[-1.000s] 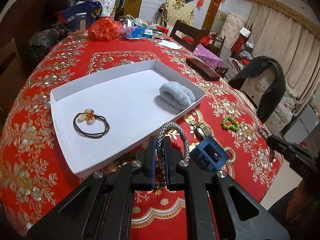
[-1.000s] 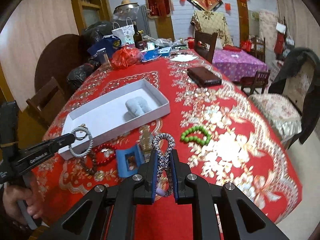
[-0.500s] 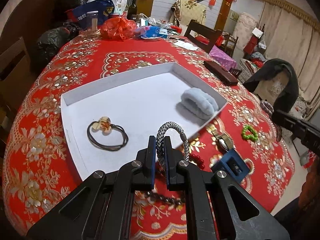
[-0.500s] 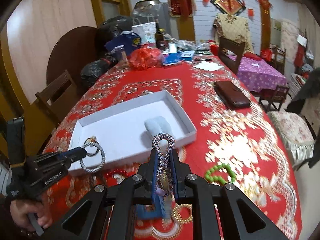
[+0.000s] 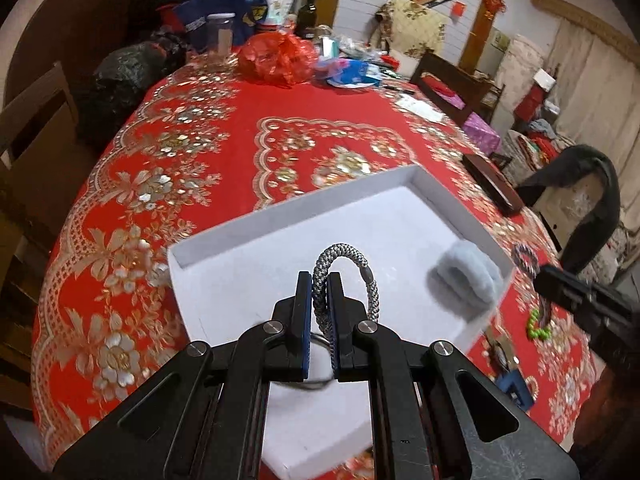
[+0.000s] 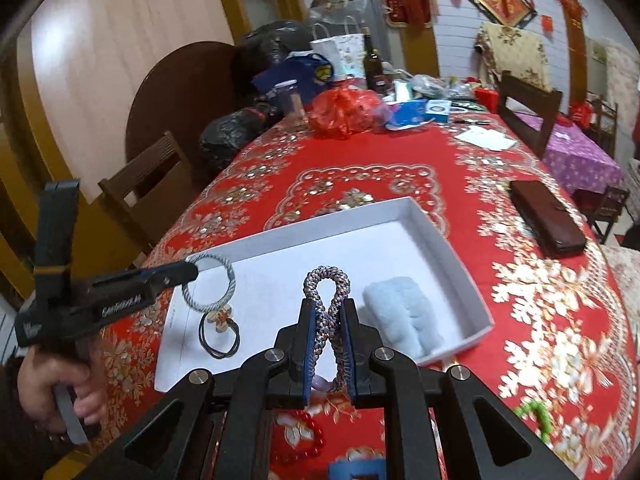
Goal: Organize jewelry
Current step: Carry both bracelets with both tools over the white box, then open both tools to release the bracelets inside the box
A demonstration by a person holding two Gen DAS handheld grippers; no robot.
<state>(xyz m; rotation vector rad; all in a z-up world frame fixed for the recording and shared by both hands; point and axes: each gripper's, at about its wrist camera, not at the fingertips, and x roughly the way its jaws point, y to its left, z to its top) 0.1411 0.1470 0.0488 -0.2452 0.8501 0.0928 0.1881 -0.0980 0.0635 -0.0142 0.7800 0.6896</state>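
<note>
Both jaws are clenched on braided bracelets: left gripper (image 5: 319, 298) holds the grey bracelet (image 5: 347, 276) above the white tray's (image 6: 448, 246) near-left part; right gripper (image 6: 329, 330) hangs its multicoloured bracelet (image 6: 327, 300) nearer the near rim.

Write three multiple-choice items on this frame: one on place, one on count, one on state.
1. Where does the blue scrunchie lie?
A. in the white tray
B. on the cloth
C. on a chair

2. How many items lie on the tray floor?
A. one
B. two
C. four

3. The left hand-held gripper is:
A. open, empty
B. shut on a grey cord bracelet
C. shut on green beads

Key: 1 A, it lies inside the tray walls; 2 B, scrunchie and black hair tie; 3 B, the cord is pinched.
</note>
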